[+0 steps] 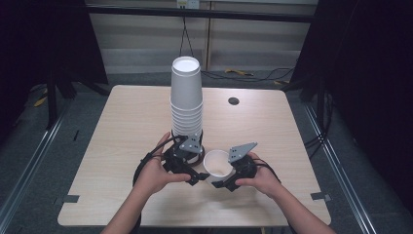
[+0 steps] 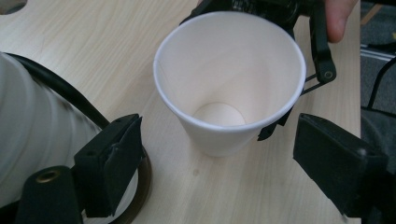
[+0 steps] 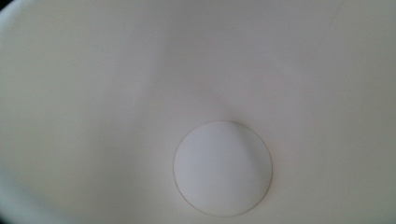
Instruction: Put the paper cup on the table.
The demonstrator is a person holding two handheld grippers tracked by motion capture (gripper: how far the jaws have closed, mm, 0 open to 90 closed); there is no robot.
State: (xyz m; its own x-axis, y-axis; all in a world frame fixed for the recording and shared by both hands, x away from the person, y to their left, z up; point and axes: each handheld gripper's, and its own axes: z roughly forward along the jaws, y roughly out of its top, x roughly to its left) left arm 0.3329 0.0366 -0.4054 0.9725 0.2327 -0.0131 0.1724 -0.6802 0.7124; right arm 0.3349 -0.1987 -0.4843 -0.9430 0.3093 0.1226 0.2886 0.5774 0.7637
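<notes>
- Right tool [image 1: 220, 181]: held in the person's right hand [image 1: 265, 179] at the near middle of the worktop; jaws closed on the rim and wall of a single white paper cup [image 1: 217, 165], seen in the left gripper view [image 2: 229, 84] with black jaw parts at its far rim and right side.
- Single paper cup: upright, mouth up, empty; its inside and round bottom [image 3: 223, 168] face the right gripper view.
- Left tool [image 2: 219, 168]: held in the left hand [image 1: 155, 174]; jaws apart, gripping nothing, the cup just ahead of them.
- Stack of white paper cups [image 1: 186, 97]: nested upside down, standing tall just beside the left tool.
- Worktop [image 1: 126, 126]: light wood, with a round dark hole [image 1: 234, 101] near its far edge.
</notes>
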